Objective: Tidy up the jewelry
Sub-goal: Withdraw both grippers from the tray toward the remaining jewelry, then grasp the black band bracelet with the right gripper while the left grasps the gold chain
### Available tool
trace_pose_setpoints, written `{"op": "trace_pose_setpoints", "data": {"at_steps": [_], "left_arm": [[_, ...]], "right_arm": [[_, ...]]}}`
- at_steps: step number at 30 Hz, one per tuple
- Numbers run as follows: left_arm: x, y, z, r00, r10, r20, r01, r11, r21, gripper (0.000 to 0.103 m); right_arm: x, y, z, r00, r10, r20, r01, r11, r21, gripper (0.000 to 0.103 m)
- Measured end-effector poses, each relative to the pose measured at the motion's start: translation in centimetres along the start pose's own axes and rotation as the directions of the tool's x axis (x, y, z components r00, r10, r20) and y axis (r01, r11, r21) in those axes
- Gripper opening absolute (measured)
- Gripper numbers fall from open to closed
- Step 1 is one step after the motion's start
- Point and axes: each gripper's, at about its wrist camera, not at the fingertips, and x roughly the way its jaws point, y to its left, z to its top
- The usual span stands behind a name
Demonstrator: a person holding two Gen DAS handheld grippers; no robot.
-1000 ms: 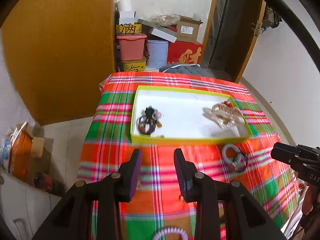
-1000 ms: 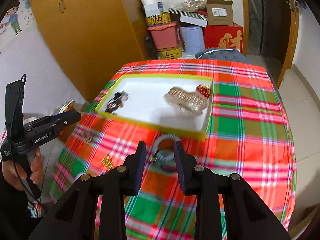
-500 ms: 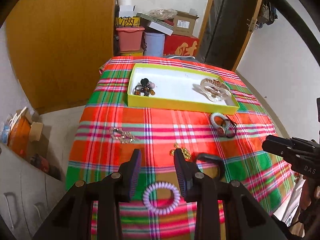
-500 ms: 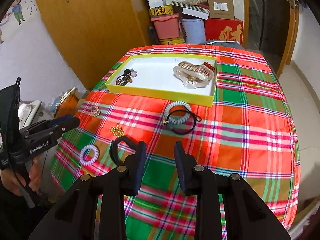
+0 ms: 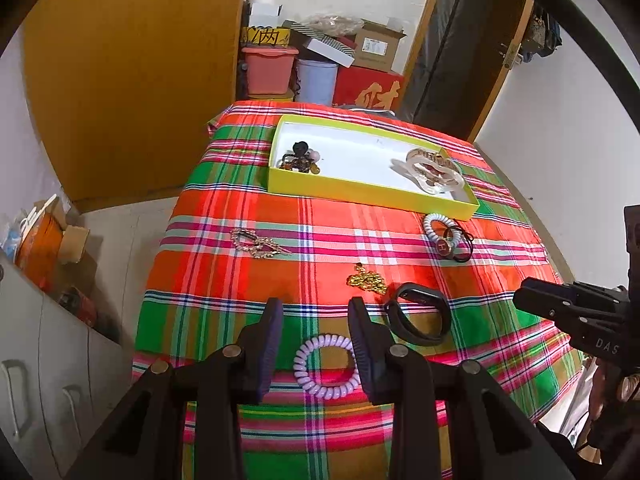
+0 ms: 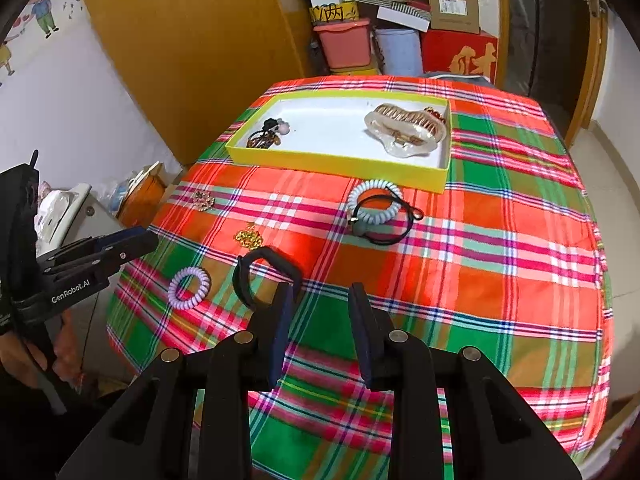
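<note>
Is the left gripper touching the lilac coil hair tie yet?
Apart. The right wrist view shows the left gripper beside the lilac coil hair tie, with bare tablecloth between them.

Both views are bright and evenly lit, with only soft, short shadows. The fisheye lens bends the edges strongly, and the corners are dark. Focus is sharp, without blur.

A surface draped in a red, green and orange plaid cloth stands in a small room with white walls. Behind it, an orange-brown wooden wardrobe fills the left side. Stacked boxes, a pink bin and a red carton crowd the far corner beside a dark doorway. A cartoon sticker decorates the left wall.
</note>
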Motion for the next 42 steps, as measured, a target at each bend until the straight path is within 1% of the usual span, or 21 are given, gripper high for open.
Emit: {"op": "trace_pose_setpoints", "data": {"at_steps": [5,16,28,34,38,42], "left_arm": [[0.3,0.8,0.1,1.000,0.009,-0.003,-0.009,1.000,-0.010,0.034],[1.4,3.1,0.2,0.999,0.039,-0.026,-0.040,0.997,-0.059,0.034],[2.9,3.5,0.5,0.998,0.018,-0.054,-0.022,0.998,-0.066,0.034],[3.3,3.6,0.7,0.998,0.015,-0.058,-0.019,0.997,-0.075,0.034],[3.5,3.7,0.6,0.998,0.010,-0.064,-0.014,0.997,-0.076,0.034],[3.7,3.8,0.7,0.998,0.010,-0.067,-0.015,0.997,-0.080,0.034]], "right_arm": [[0.8,0.1,0.1,1.000,0.007,-0.021,-0.007,1.000,-0.001,0.030],[4.1,1.1,0.3,0.996,0.026,-0.091,-0.031,0.998,-0.055,0.030],[7.1,1.8,1.0,0.989,0.038,-0.142,-0.052,0.994,-0.094,0.030],[7.9,2.1,1.3,0.988,0.036,-0.148,-0.054,0.991,-0.122,0.030],[8.5,2.8,1.2,0.988,0.023,-0.152,-0.049,0.985,-0.166,0.030],[8.5,3.1,1.0,0.990,0.011,-0.140,-0.038,0.981,-0.188,0.029]]}}
